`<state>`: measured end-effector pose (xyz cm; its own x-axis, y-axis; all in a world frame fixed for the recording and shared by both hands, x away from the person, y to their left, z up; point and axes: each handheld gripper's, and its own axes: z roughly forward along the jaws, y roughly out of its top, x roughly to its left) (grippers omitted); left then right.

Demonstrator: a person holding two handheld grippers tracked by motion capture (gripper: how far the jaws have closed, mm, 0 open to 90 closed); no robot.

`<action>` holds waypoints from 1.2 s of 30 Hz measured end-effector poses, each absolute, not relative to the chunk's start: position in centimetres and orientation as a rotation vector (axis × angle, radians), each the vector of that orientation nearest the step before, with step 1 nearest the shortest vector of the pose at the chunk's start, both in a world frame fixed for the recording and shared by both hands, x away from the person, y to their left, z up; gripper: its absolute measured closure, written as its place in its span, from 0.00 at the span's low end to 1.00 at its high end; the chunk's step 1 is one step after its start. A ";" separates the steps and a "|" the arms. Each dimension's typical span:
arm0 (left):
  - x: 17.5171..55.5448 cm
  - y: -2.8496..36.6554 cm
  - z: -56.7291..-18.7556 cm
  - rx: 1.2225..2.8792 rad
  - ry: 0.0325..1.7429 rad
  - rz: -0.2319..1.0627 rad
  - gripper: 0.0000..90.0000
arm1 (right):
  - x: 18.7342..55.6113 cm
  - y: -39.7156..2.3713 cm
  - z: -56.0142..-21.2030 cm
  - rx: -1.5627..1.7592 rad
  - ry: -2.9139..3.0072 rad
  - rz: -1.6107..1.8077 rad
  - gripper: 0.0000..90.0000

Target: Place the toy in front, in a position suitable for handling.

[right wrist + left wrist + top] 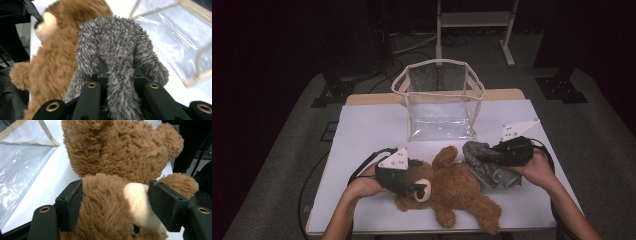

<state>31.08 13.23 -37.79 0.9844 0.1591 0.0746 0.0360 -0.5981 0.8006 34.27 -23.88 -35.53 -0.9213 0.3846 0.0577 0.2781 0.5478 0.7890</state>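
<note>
A brown teddy bear (457,190) lies on the white table (372,130), head toward the left. My left gripper (414,189) is shut on the head, and in the left gripper view (115,195) its black pads (71,200) press into the fur on either side of the cream muzzle (138,202). A grey furry cloth (484,162) lies against the bear's right side. My right gripper (498,154) is shut on that grey furry cloth (112,42), which bulges up between the jaws (120,75). The bear (57,57) shows behind it.
A clear plastic bag (439,100) with beige trim stands open-topped at the table's far middle, just beyond the bear; its wall (20,157) is near the left gripper and its side (172,37) close to the right one. A metal stand (474,20) is behind the table.
</note>
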 end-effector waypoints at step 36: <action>31.2 13.2 -37.9 2.197 0.169 0.176 0.26 | 32.2 -27.3 -36.9 0.656 2.655 1.336 0.83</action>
